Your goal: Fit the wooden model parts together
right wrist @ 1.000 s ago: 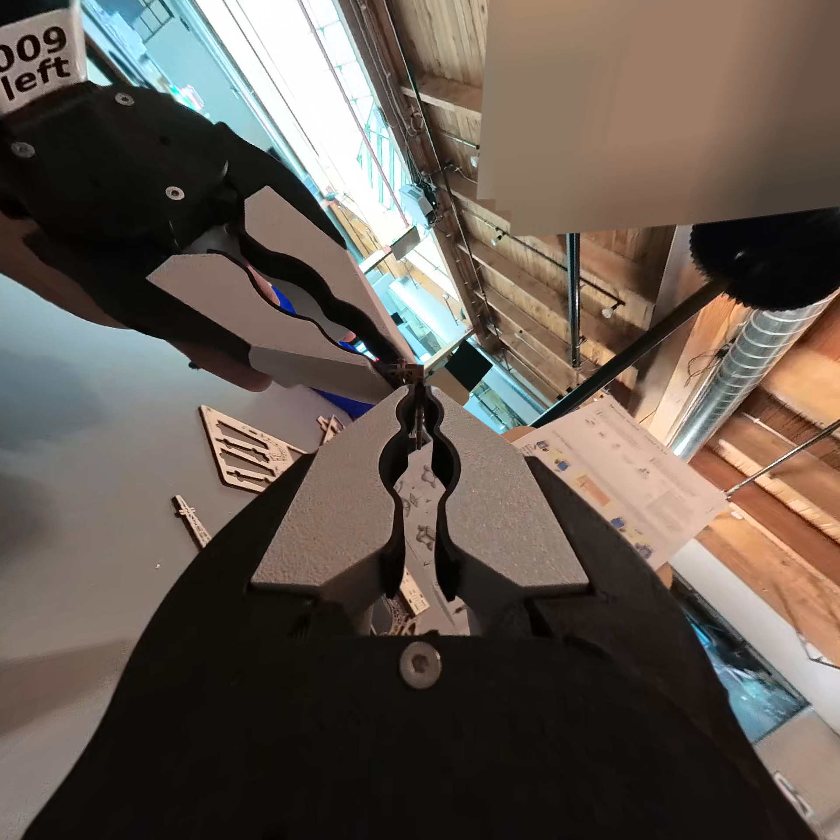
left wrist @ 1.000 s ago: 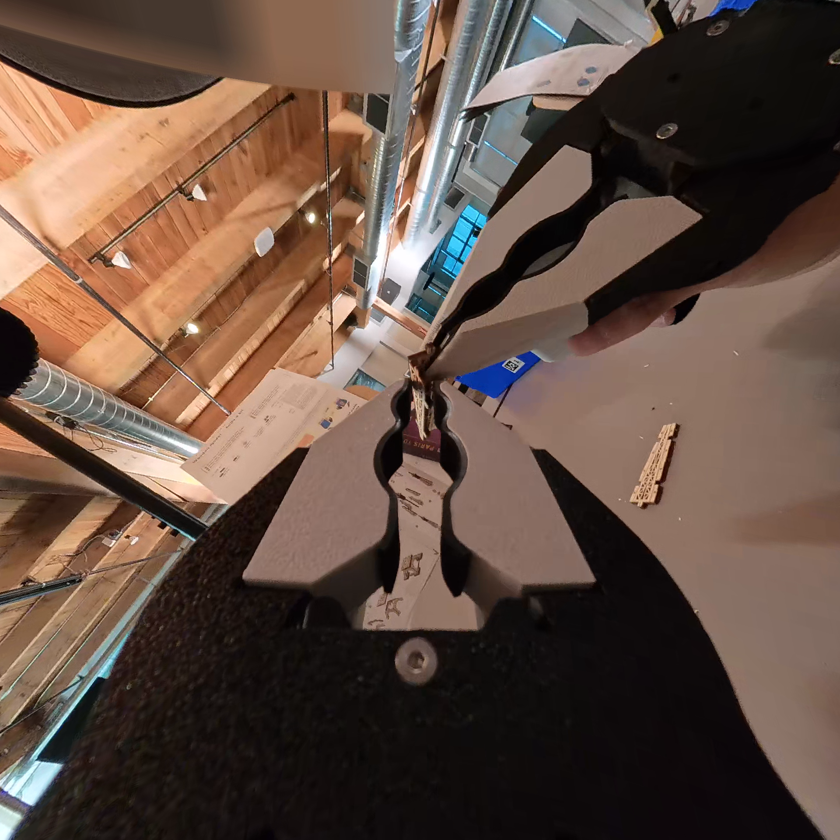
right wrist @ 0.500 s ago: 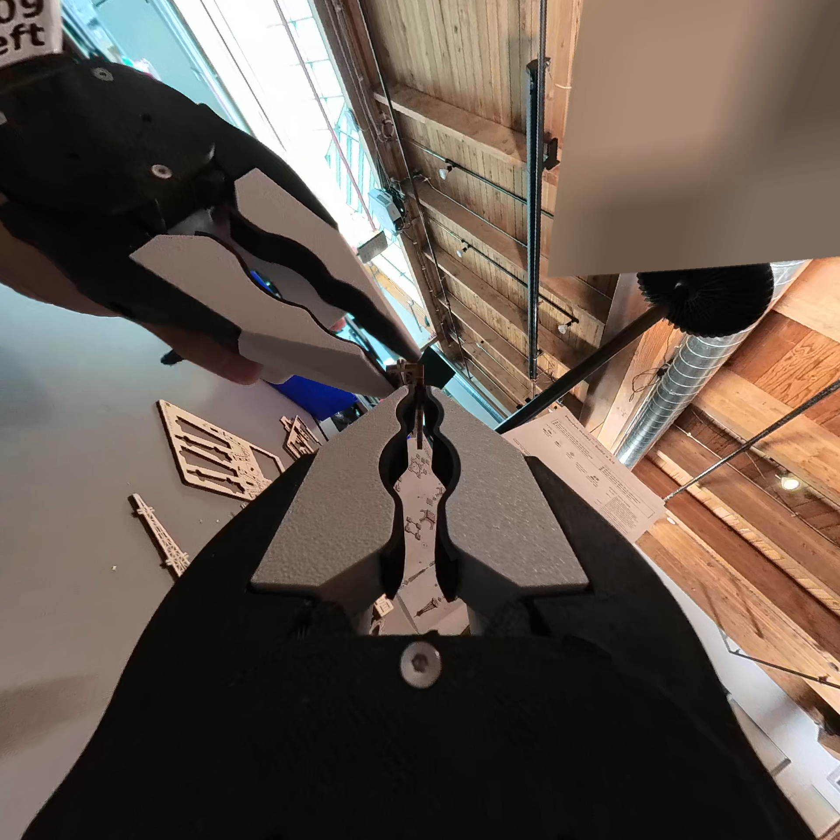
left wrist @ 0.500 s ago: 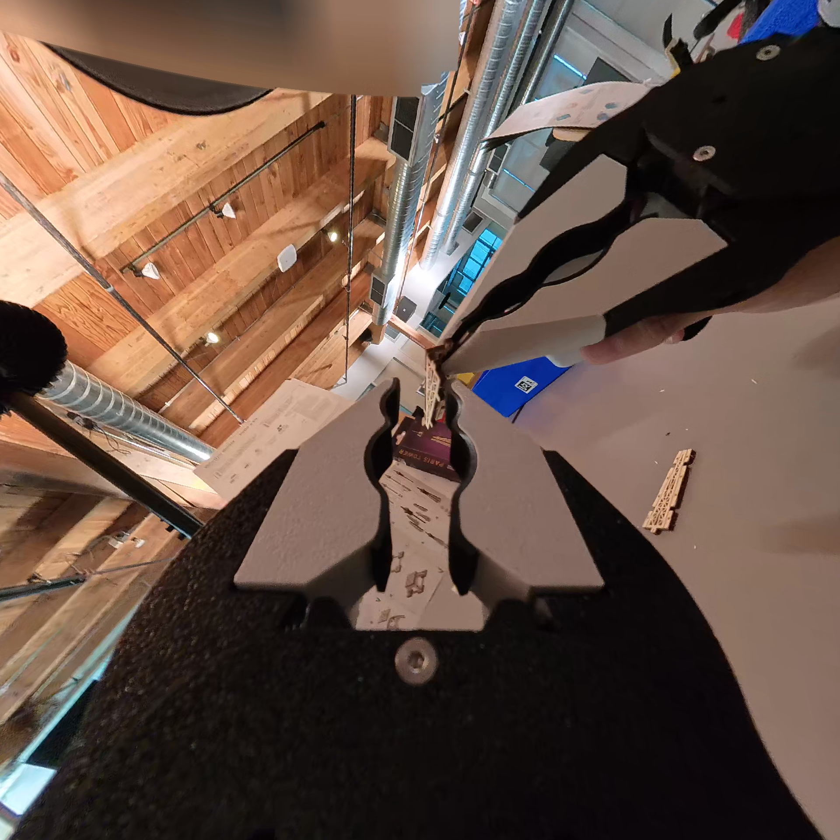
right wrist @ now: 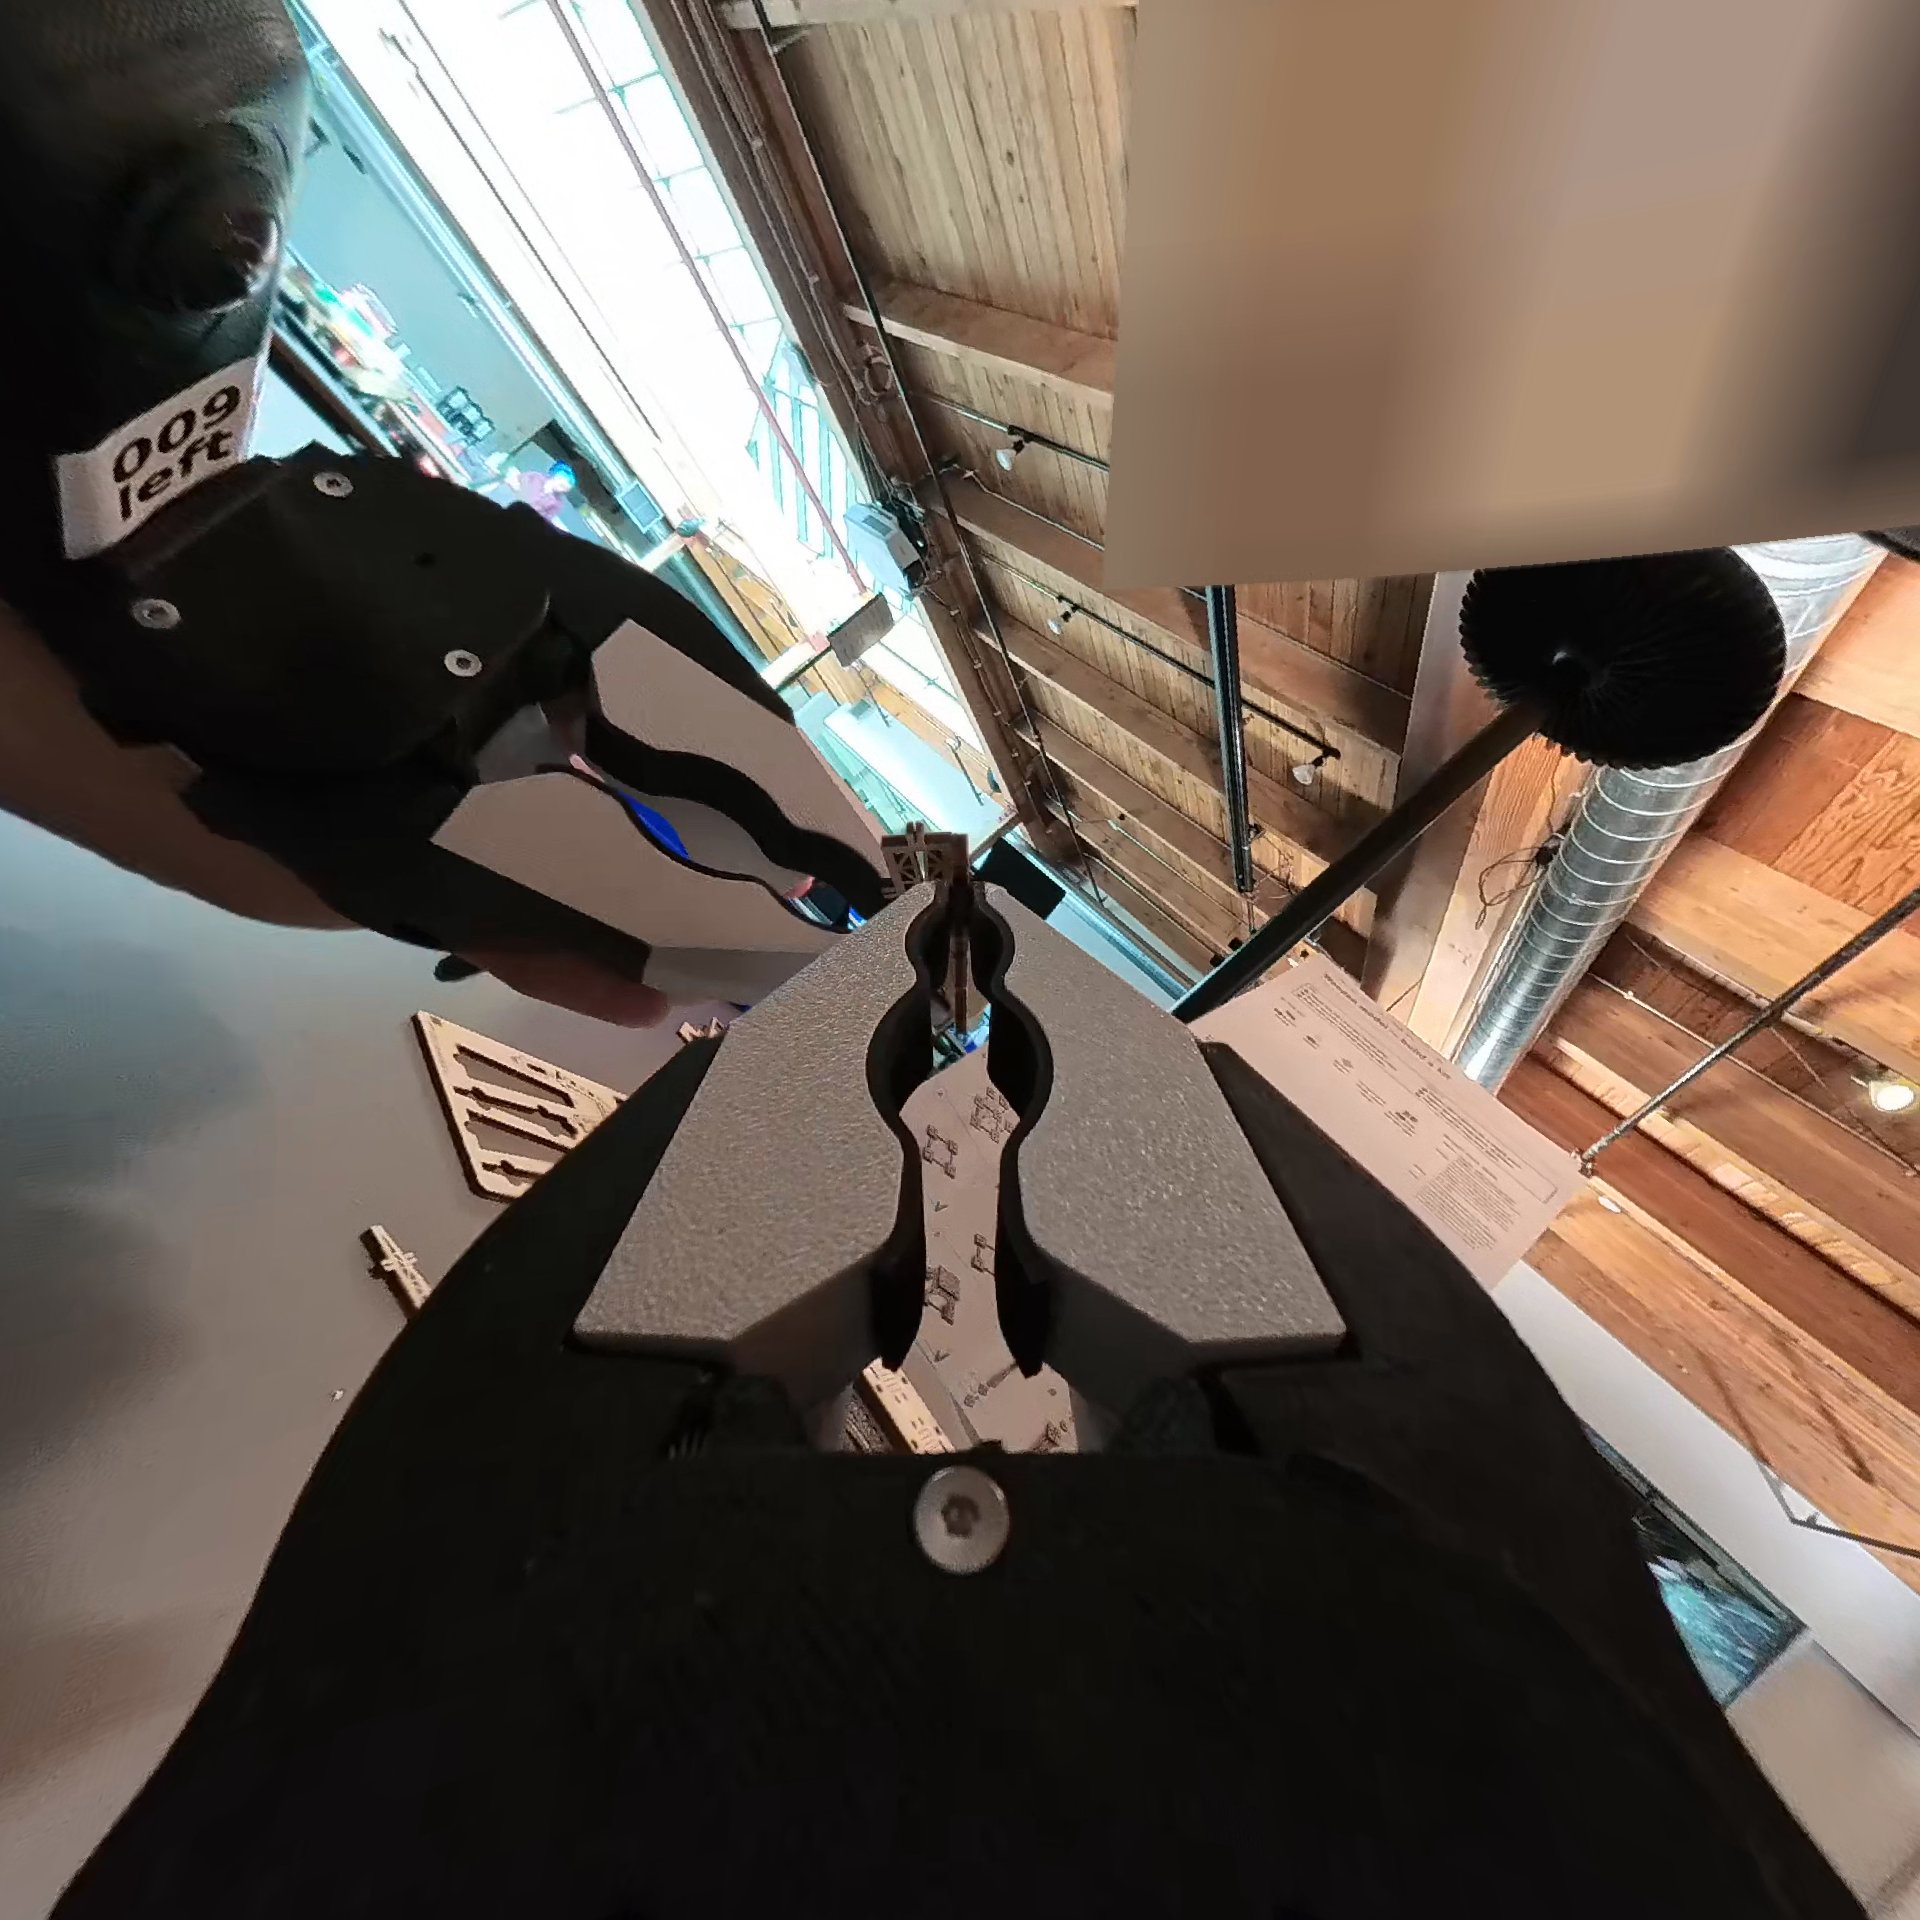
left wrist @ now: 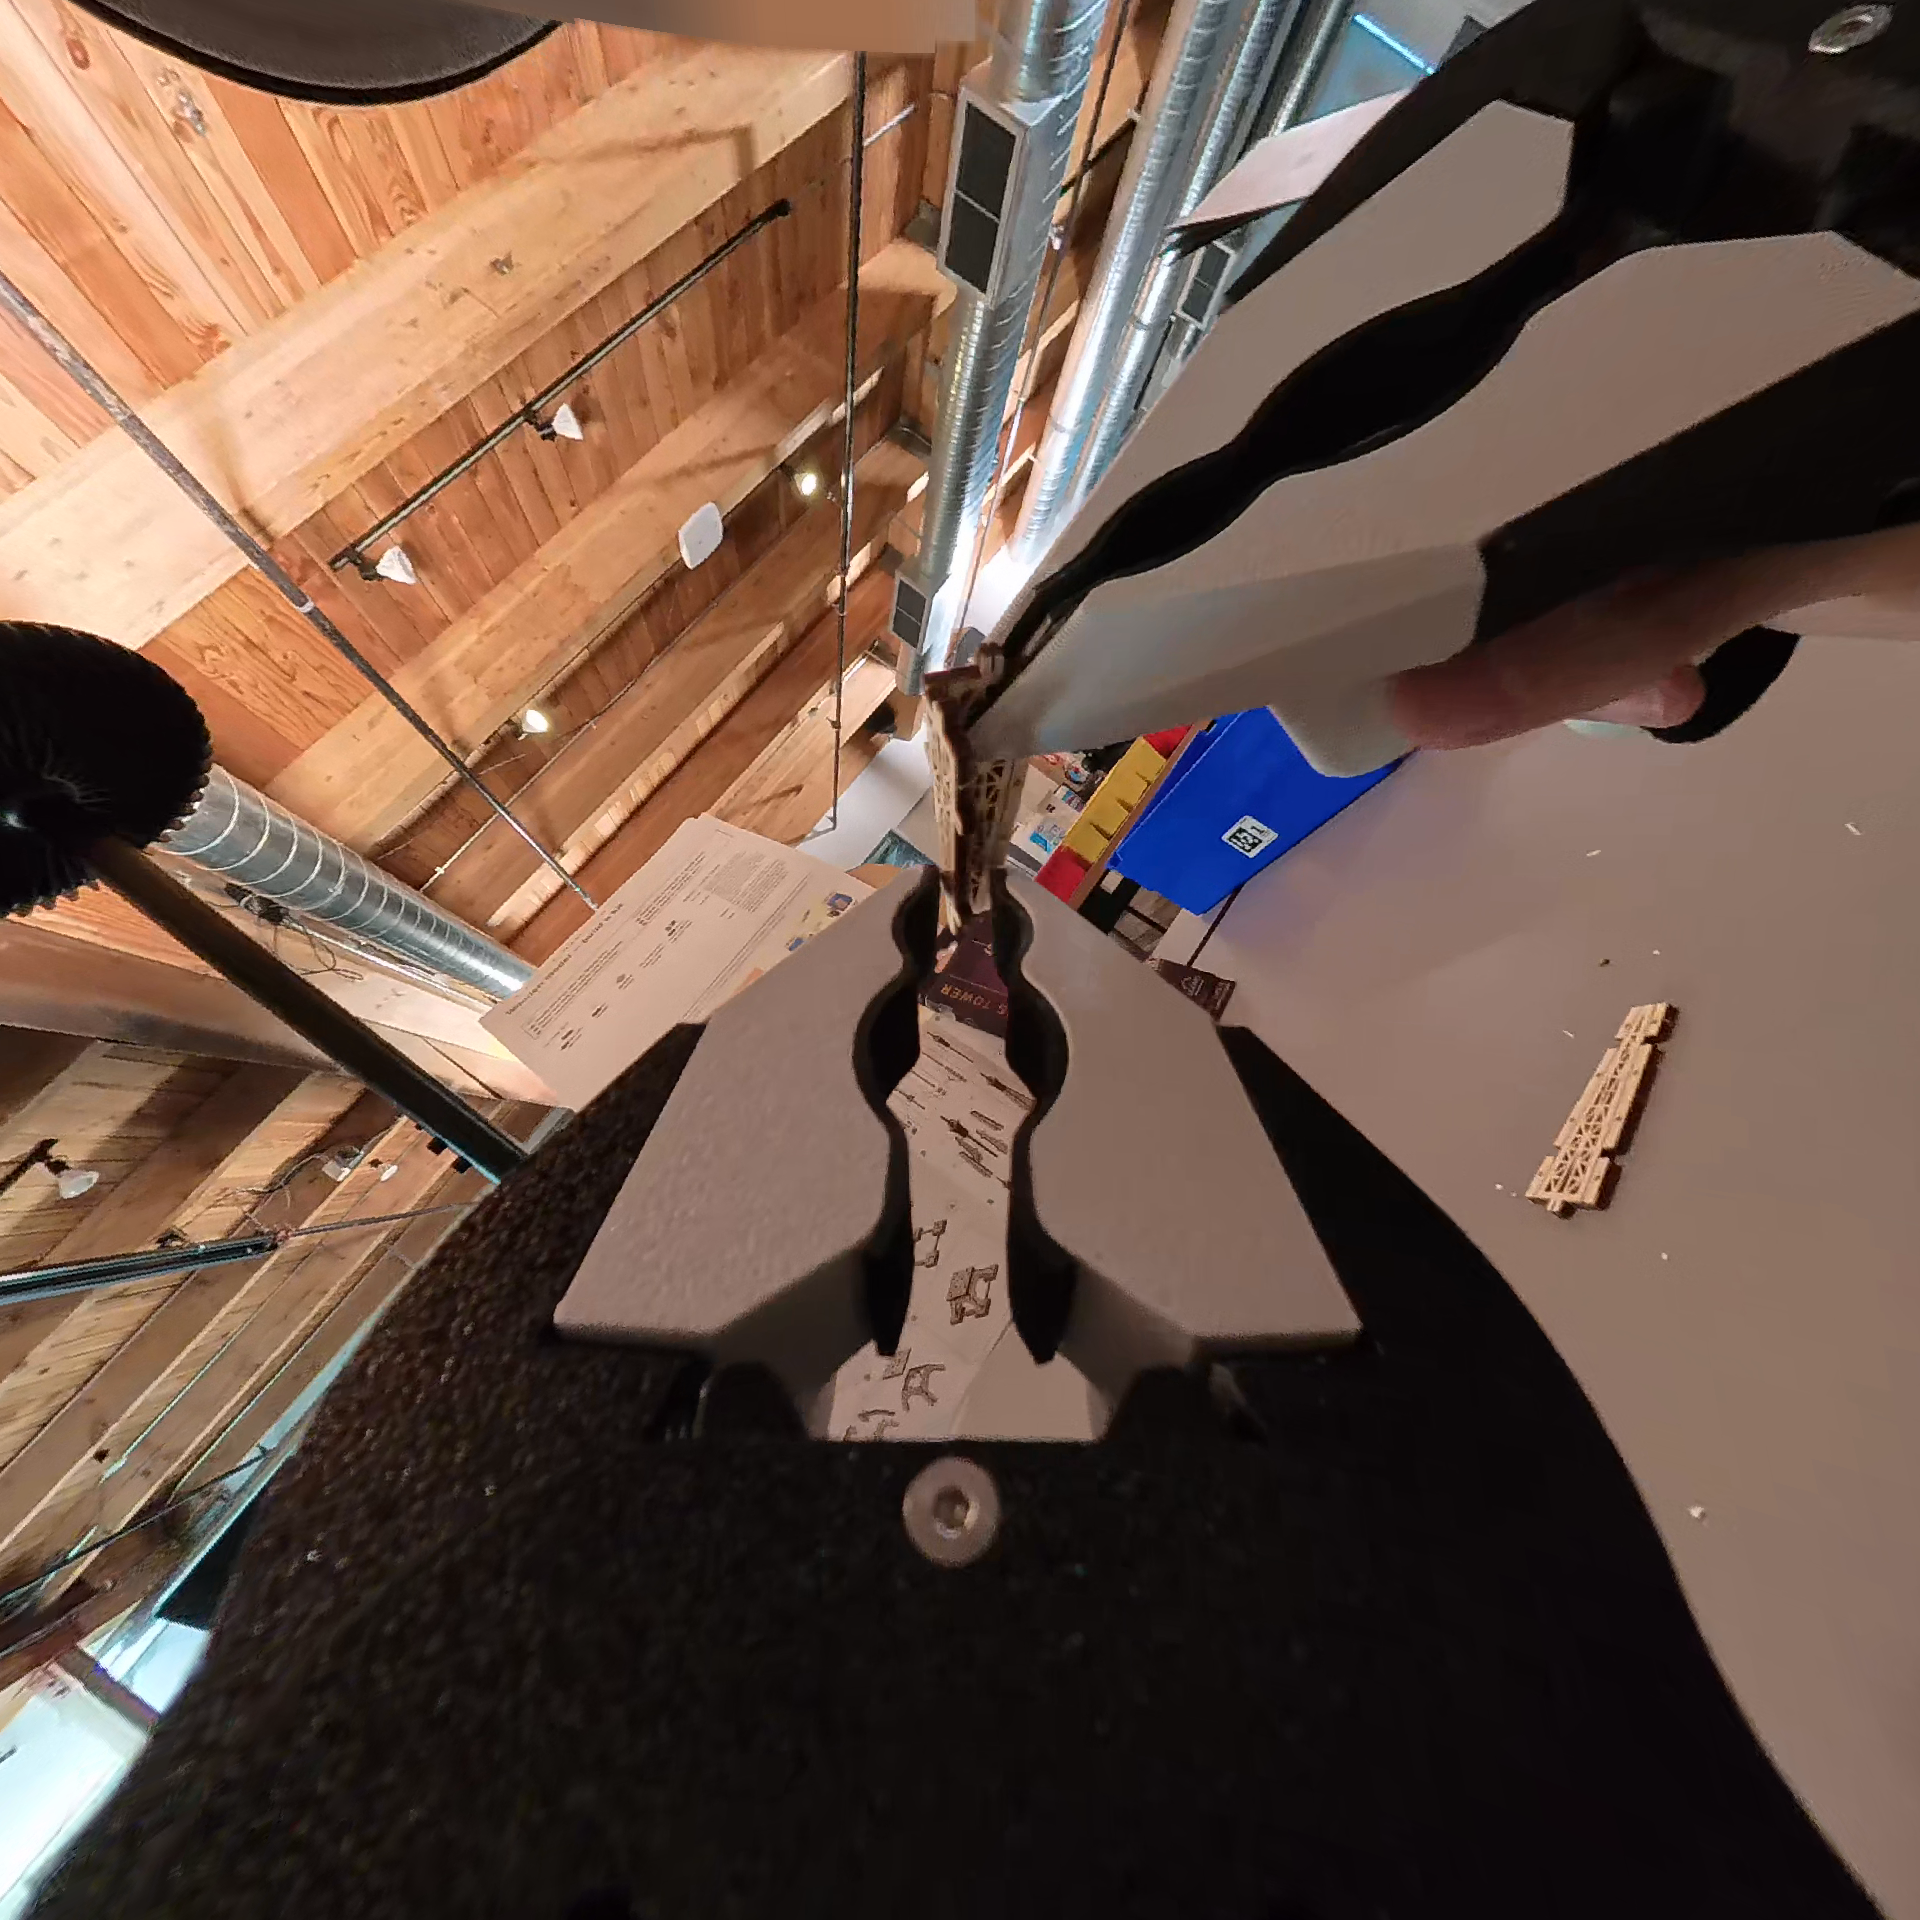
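A thin wooden lattice part [left wrist: 961,795] is held up in the air above the grey table [left wrist: 1714,1351]. In the left wrist view my left gripper [left wrist: 963,896] has its tips closed narrowly on the part's lower end. My right gripper [left wrist: 995,681] comes in from the upper right and pinches the part's top end. In the right wrist view my right gripper [right wrist: 956,920] is shut on the part, seen edge-on, with its top [right wrist: 920,847] sticking out above the tips. My left gripper [right wrist: 868,894] meets it from the left.
A loose lattice piece [left wrist: 1600,1112] lies on the table at the right. A cut-out wooden sheet [right wrist: 509,1101] and a small strip [right wrist: 400,1262] lie at the left. An instruction sheet [left wrist: 675,935] and a blue bin [left wrist: 1226,821] are behind. A black pole [left wrist: 312,1018] stands nearby. The grippers are tip to tip, or close to it. From the left gripper's tips to the loose lattice piece [left wrist: 1600,1112] is close to 15 cm.
My left gripper opened half a second ago and has narrowed again on the part's lower end. The right gripper kept its hold. Both grippers have come closer together and tilted.
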A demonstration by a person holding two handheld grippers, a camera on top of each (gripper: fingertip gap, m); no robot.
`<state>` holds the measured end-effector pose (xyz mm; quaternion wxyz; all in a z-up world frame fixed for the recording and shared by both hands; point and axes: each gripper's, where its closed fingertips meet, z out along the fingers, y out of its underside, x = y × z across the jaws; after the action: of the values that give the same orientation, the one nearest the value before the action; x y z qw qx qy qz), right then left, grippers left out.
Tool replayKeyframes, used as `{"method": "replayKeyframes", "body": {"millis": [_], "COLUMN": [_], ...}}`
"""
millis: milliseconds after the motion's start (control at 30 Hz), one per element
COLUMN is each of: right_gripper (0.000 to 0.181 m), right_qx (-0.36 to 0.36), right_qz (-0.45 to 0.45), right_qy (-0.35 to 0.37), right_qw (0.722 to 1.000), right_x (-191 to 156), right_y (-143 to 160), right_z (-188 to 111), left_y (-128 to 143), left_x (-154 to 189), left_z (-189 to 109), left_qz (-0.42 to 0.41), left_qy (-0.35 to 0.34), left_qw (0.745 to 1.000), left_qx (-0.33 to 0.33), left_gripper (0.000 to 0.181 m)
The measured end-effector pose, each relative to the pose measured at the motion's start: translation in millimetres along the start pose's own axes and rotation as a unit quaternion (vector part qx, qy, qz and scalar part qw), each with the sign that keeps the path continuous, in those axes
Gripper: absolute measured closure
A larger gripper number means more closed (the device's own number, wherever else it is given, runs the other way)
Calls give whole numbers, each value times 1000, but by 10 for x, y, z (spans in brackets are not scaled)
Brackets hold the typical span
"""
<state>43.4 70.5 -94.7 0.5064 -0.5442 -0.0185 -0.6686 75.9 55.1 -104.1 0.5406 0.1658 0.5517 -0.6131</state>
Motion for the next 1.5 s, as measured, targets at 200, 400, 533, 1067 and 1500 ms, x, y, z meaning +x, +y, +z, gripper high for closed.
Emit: {"method": "replayKeyframes", "body": {"millis": [200, 400, 533, 1067, 1500], "right_gripper": [181, 181, 156, 147, 162], "right_qx": [1, 8, 7, -94, -103], "right_qz": [-6, 17, 99, 732, 741], "right_qy": [1, -3, -14, -205, -237], "right_qw": [1000, 1000, 995, 642, 620], "right_x": [-12, -11, 59, -249, -361], "right_y": [-21, -28, 131, 757, 633], "right_z": [4, 1, -29, -58, -47], "left_y": [-15, -25, 77, 290, 315], "left_x": [-25, -24, 19, 281, 337], "left_z": [-15, -13, 20, 7, 5], "left_qz": [-23, -24, 45, 400, 422], "left_qy": [-9, -6, 14, 94, 100], "left_qw": [1000, 1000, 999, 910, 899], "left_qx": [6, 8, -23, -62, -59], "left_gripper": [176, 178, 178, 178, 178]}}
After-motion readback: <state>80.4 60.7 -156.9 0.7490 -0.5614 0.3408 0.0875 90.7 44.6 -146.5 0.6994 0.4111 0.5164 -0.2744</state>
